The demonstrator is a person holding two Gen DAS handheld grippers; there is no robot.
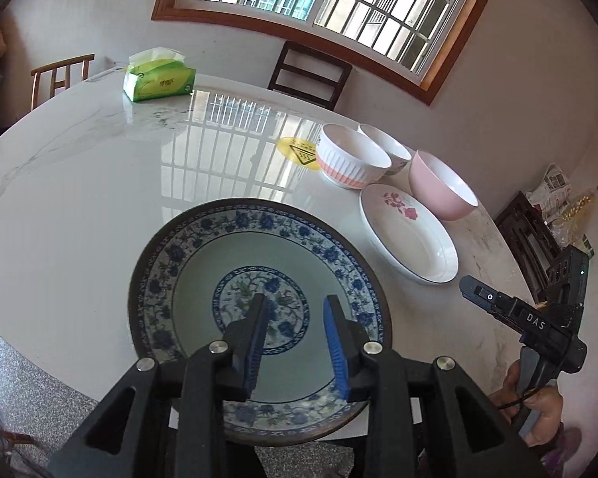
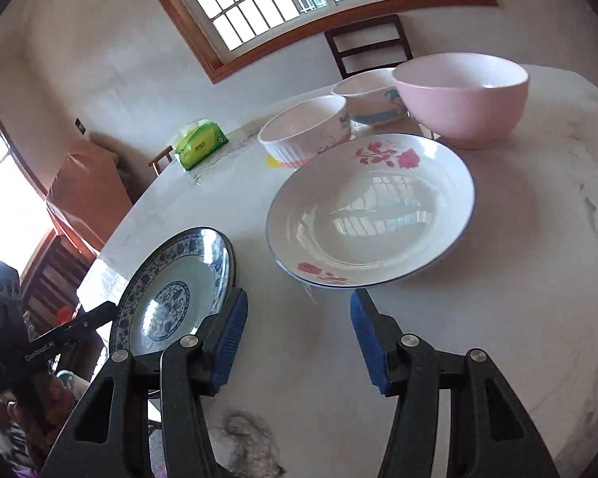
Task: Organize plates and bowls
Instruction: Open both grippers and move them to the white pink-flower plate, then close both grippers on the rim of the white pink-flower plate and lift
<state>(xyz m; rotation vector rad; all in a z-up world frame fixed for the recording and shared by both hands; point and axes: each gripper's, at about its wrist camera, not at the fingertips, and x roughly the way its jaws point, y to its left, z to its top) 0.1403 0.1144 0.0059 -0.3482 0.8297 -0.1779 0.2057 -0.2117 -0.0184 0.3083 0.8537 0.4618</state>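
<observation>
A blue-and-white patterned plate sits at the near edge of the marble table, overhanging it. My left gripper hovers over the plate's middle, open, with nothing between its blue pads. To the right lies a white plate with pink flowers. Behind it stand a pink bowl, a ribbed white bowl and a white bowl with a blue drawing. My right gripper is open over bare table just short of the flowered plate's near rim.
A green tissue pack stands at the table's far side. A yellow warning sticker lies beside the ribbed bowl. A dark chair stands under the window, a light wooden chair at far left. Grey floor shows beyond the near edge.
</observation>
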